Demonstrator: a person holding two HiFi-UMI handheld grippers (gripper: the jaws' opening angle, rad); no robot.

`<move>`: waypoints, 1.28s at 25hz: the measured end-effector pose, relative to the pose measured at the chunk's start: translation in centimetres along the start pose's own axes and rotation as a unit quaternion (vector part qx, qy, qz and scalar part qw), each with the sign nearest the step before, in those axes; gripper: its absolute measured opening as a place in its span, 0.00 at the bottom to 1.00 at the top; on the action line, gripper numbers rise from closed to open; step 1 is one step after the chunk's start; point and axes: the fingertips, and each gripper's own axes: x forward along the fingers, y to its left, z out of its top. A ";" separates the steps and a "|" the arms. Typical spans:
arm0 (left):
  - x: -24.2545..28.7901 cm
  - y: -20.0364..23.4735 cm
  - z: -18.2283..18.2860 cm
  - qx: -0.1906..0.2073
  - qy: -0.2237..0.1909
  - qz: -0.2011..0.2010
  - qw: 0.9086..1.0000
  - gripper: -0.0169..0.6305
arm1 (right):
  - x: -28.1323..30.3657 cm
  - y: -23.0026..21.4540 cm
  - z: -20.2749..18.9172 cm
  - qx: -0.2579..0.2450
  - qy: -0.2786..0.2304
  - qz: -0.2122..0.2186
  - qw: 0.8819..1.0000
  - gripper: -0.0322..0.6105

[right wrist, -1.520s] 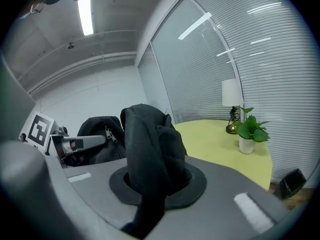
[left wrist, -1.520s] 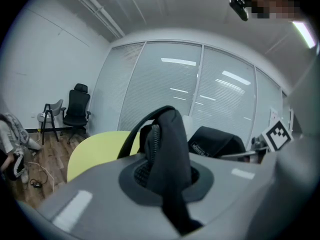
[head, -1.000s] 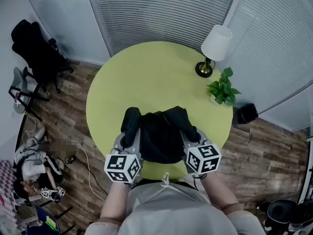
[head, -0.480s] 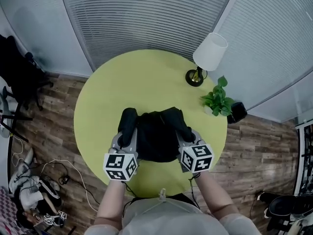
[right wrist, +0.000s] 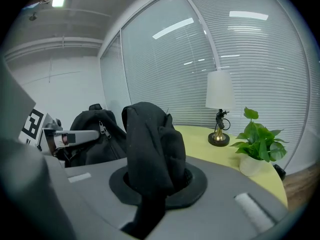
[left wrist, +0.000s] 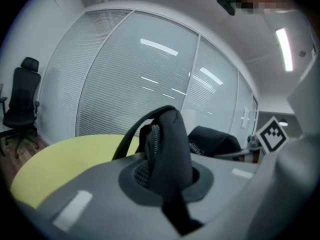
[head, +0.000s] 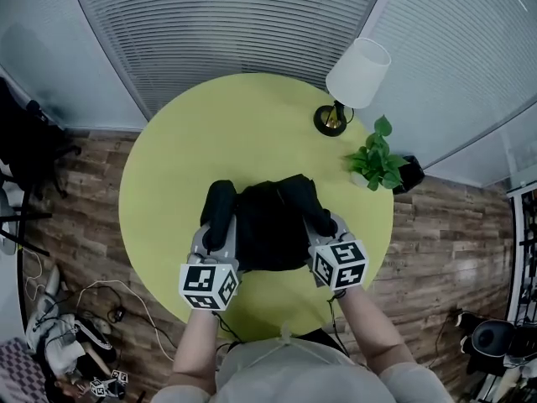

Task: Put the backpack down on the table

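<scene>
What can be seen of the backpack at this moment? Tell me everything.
The backpack is black, soft fabric, slumped over the near half of the round yellow-green table. A zip runs down its body. Its two padded straps stick up at either side: the left gripper is shut on one, the right gripper on the other. Whether its base rests on the tabletop cannot be told.

Slatted blinds (head: 252,32) cover the curved walls above a wood-plank floor (head: 453,242), near a black office chair (left wrist: 20,104).
</scene>
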 end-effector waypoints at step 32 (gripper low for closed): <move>-1.7 3.7 -4.1 -0.002 0.002 0.109 0.994 0.61 | -0.9 -1.7 -2.9 -0.066 0.000 -0.092 0.994 0.69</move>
